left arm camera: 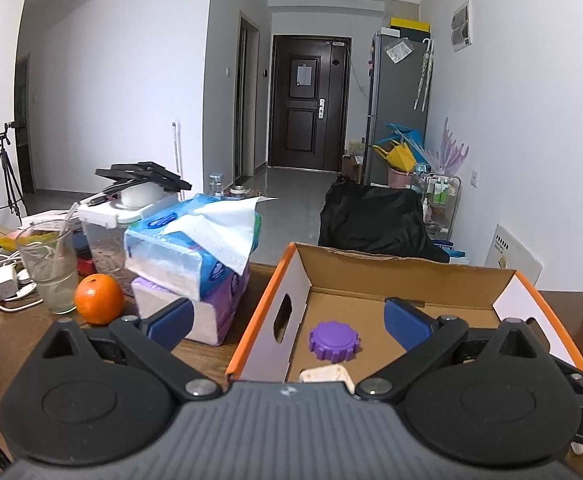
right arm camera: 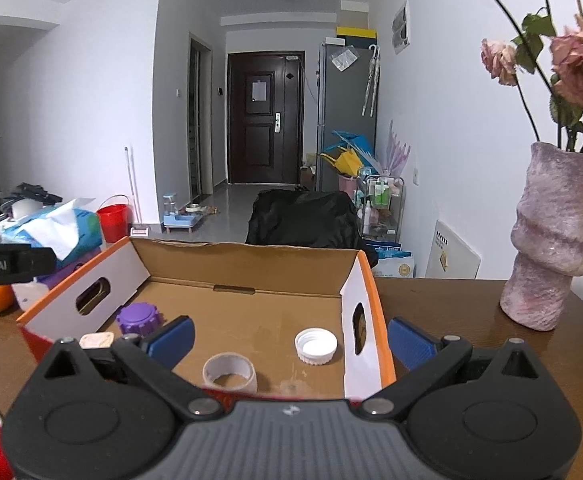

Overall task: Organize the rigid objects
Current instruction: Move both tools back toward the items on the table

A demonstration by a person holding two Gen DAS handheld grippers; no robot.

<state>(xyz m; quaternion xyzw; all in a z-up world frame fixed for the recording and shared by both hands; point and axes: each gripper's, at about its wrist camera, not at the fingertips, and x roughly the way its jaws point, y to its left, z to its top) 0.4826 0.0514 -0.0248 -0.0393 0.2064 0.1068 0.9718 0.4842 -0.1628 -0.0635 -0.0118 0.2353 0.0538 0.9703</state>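
An open cardboard box [right arm camera: 247, 256] with orange edges stands on the wooden table. Inside it lie a purple toothed cap [right arm camera: 139, 318], a white ribbed cap [right arm camera: 315, 345], a tape roll [right arm camera: 230, 372] and a beige block [right arm camera: 96, 339]. The left wrist view shows the same box [left arm camera: 391, 268] with the purple cap [left arm camera: 334, 340] and the beige block [left arm camera: 325, 374]. My left gripper [left arm camera: 289, 322] is open, straddling the box's left wall, with nothing held. My right gripper [right arm camera: 291, 340] is open, straddling the box's right wall, also holding nothing.
Left of the box sit tissue packs [left arm camera: 195, 248], an orange [left arm camera: 99, 298], a glass [left arm camera: 49, 264], a lidded container [left arm camera: 107, 232] and cables [left arm camera: 3, 284]. A purple vase [right arm camera: 553, 240] with dried roses stands at the right. A black-covered chair [right arm camera: 303, 218] is behind the table.
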